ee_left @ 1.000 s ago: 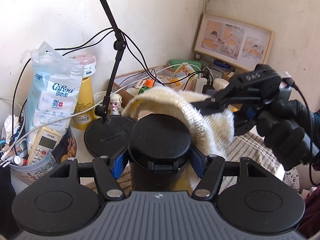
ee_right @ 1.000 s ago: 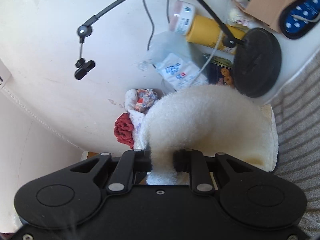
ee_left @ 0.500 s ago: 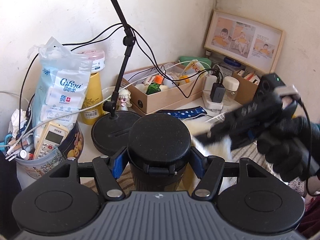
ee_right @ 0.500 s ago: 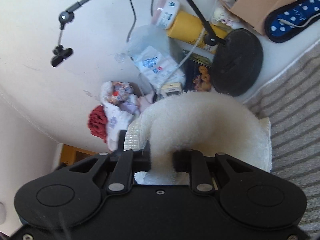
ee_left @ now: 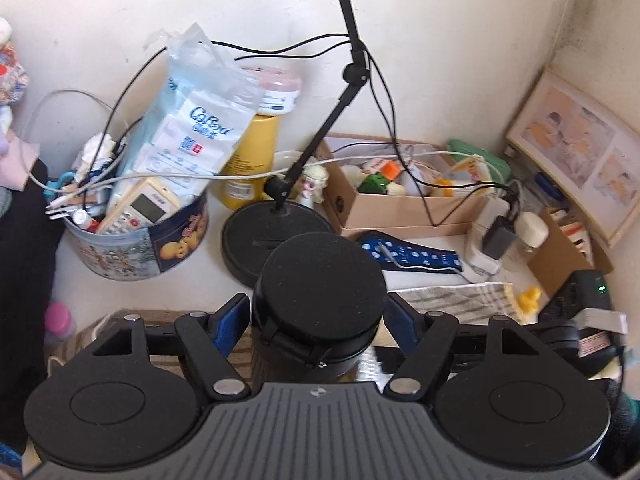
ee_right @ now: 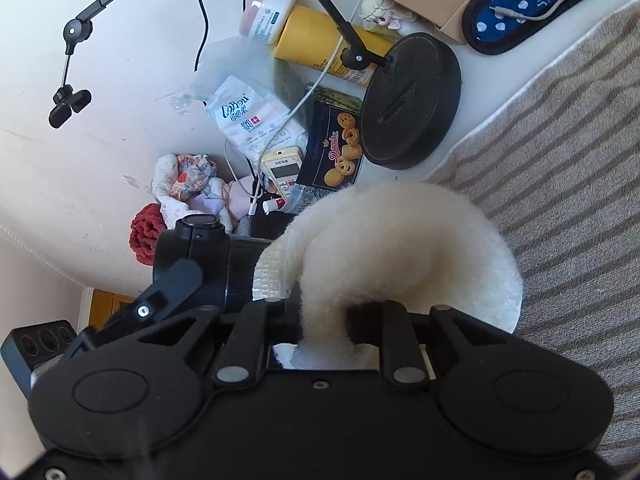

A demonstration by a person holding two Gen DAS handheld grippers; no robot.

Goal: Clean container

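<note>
My left fingers (ee_left: 320, 316) have just been opening; the black container (ee_left: 320, 292) stands upright between them, a gap showing on each side. My right fingers (ee_right: 324, 320) are narrow, clamped on a cream towel (ee_right: 400, 240) that arches forward over a striped cloth (ee_right: 560, 160).

Directly behind the container stands the round black base (ee_left: 248, 236) of a stand, its pole rising to the wall. Left of the base is a cookie tin (ee_left: 136, 248) marked "Danisa", packed with a remote control (ee_left: 140, 204), cables and a tissue pack (ee_left: 192, 128) reading "CoRou". Behind are a yellow canister (ee_left: 252, 160) and a pink-lidded jar (ee_left: 276, 88). Right of the base are a cardboard box (ee_left: 400, 204) of small items and a blue spotted strap (ee_left: 408, 256) on the white surface (ee_left: 208, 280). A picture frame (ee_left: 580, 152) leans in the corner.
</note>
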